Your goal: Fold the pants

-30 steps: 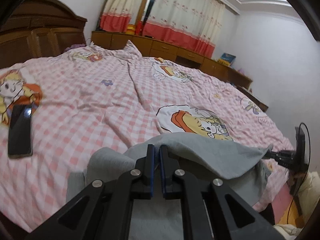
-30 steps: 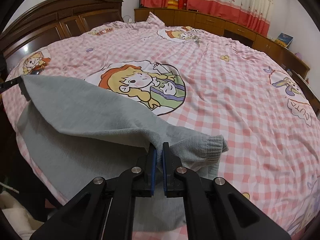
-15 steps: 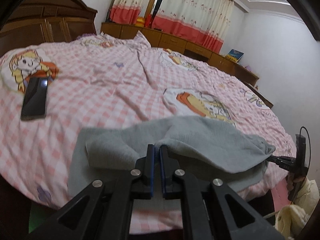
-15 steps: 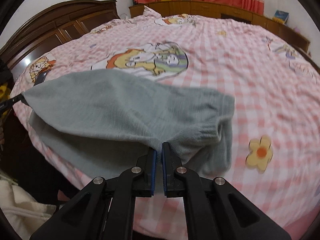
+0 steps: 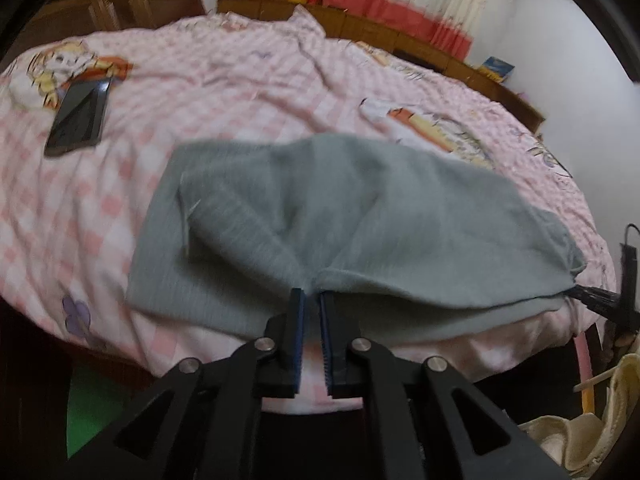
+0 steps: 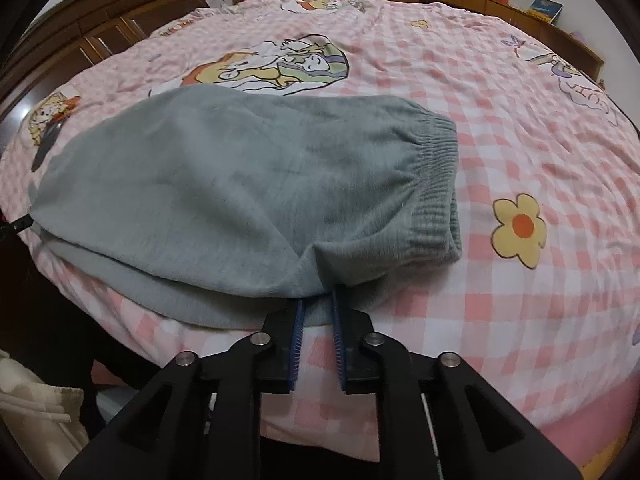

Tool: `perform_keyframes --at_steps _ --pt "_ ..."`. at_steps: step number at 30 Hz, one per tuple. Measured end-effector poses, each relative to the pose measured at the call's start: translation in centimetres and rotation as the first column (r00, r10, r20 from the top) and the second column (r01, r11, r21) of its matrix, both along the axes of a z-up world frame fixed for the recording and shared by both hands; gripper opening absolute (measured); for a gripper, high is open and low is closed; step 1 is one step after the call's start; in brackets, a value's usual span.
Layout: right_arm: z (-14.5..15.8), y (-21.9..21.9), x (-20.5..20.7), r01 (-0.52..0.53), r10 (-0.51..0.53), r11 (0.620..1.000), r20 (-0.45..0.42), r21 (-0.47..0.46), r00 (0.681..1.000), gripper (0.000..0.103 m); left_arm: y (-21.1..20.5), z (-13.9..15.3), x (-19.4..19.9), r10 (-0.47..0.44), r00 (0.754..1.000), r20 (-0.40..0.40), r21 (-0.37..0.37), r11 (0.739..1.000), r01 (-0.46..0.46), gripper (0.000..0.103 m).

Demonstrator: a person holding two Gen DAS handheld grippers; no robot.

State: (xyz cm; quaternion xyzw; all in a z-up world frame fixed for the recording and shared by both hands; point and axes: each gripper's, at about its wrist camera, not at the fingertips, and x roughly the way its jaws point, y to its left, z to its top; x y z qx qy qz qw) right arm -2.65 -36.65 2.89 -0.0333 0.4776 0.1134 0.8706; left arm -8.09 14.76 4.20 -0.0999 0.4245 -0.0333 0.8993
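While both tools part, grey pants (image 6: pixel 240 184) lie folded on the bed (image 6: pixel 520 120).
Left tool (image 5: pixel 313 294) and right tool (image 6: pixel 319 298): jaws opening, hem edge at tips, unclamped.

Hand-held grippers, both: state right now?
Left hand-held gripper: opening, gap visible, off the grey pants.
Right hand-held gripper: opening, pants edge between jaws, released.
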Motion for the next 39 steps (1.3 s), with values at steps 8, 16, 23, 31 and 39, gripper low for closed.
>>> perform_keyframes --at_steps 8,16,23,31,39 --pt "2.9 1.2 -1.5 -0.007 0.012 0.995 0.051 -0.098 0.999 0.036 2.1 0.6 -2.0 0.059 0.998 0.011 -0.037 0.998 -0.058 0.039" --pt "5.0 5.1 -0.9 -0.101 0.110 0.991 0.101 -0.089 0.989 0.038 3.8 3.7 -0.7 0.099 0.992 0.075 -0.062 0.994 -0.095 0.058" --pt "2.5 8.0 1.0 -0.119 0.121 0.992 0.052 -0.053 0.991 0.039 5.1 4.2 4.0 0.108 0.993 0.046 -0.007 0.994 -0.108 0.059" --pt "-0.2 9.6 1.1 -0.120 0.122 0.990 0.021 -0.068 0.992 0.040 6.3 1.2 7.5 0.128 0.991 -0.042 -0.008 0.992 -0.128 0.059" --pt "-0.8 9.9 0.9 -0.110 0.113 0.992 0.047 -0.068 0.992 0.044 4.5 -0.5 7.7 0.144 0.988 -0.050 0.066 0.988 -0.140 0.056"
